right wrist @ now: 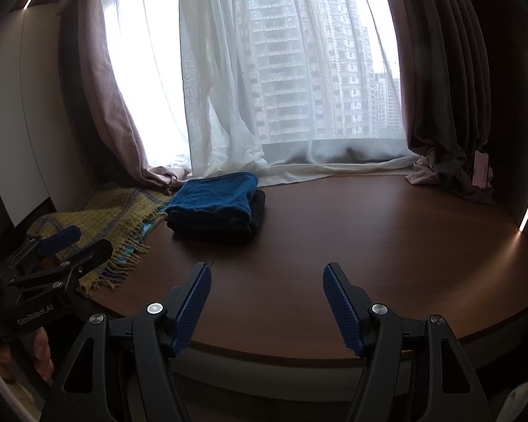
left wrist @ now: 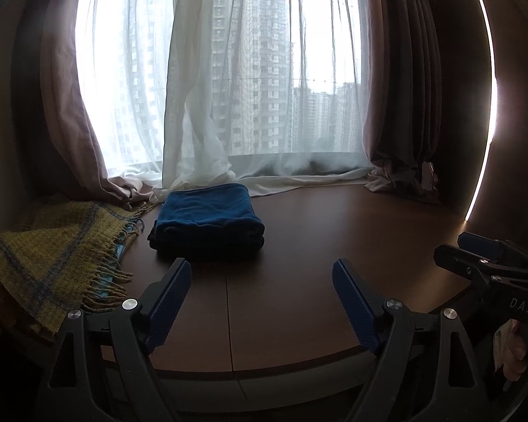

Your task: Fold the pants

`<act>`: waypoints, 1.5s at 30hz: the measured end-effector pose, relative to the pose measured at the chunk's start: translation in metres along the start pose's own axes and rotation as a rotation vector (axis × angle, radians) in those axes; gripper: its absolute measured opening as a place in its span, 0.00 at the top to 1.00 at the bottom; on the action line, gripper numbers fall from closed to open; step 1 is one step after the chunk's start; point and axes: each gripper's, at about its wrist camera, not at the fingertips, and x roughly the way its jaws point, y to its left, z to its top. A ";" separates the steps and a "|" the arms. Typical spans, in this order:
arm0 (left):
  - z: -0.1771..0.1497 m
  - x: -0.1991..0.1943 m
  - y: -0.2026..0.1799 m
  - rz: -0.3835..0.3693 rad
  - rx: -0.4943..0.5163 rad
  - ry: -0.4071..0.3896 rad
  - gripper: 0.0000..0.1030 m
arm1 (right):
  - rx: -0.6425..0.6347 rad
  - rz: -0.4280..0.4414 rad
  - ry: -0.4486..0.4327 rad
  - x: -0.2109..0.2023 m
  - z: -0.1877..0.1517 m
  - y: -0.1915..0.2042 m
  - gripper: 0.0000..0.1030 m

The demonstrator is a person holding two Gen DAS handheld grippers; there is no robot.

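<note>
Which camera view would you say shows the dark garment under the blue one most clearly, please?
The right wrist view: the dark garment juts out past the right edge of the blue garment on top of it. In the left wrist view it shows only as a thin dark band beneath the blue garment's front edge.

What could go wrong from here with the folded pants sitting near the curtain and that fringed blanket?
1. The folded blue pants sit close to the yellow fringed blanket; a reach from that side could snag its tassels.
2. The sheer curtain pools right behind the stack and might get caught.
3. Both the left hand-held gripper and right hand-held gripper are open and empty; nudging could undo the fold.
</note>
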 end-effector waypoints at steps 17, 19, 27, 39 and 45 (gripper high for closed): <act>0.000 -0.002 -0.008 0.010 0.017 0.001 0.15 | -0.009 -0.045 -0.021 -0.011 -0.001 -0.002 0.35; 0.000 -0.002 -0.008 0.011 0.017 -0.001 0.14 | -0.007 -0.045 -0.021 -0.011 0.000 -0.002 0.35; 0.000 0.000 -0.009 0.013 0.023 0.000 0.08 | -0.012 -0.047 -0.023 -0.011 0.000 -0.003 0.35; 0.000 0.002 -0.011 0.015 0.020 -0.007 0.00 | -0.008 -0.047 -0.019 -0.012 0.000 -0.007 0.35; -0.002 0.003 -0.014 0.019 0.025 -0.005 0.00 | -0.008 -0.051 -0.017 -0.013 -0.001 -0.010 0.35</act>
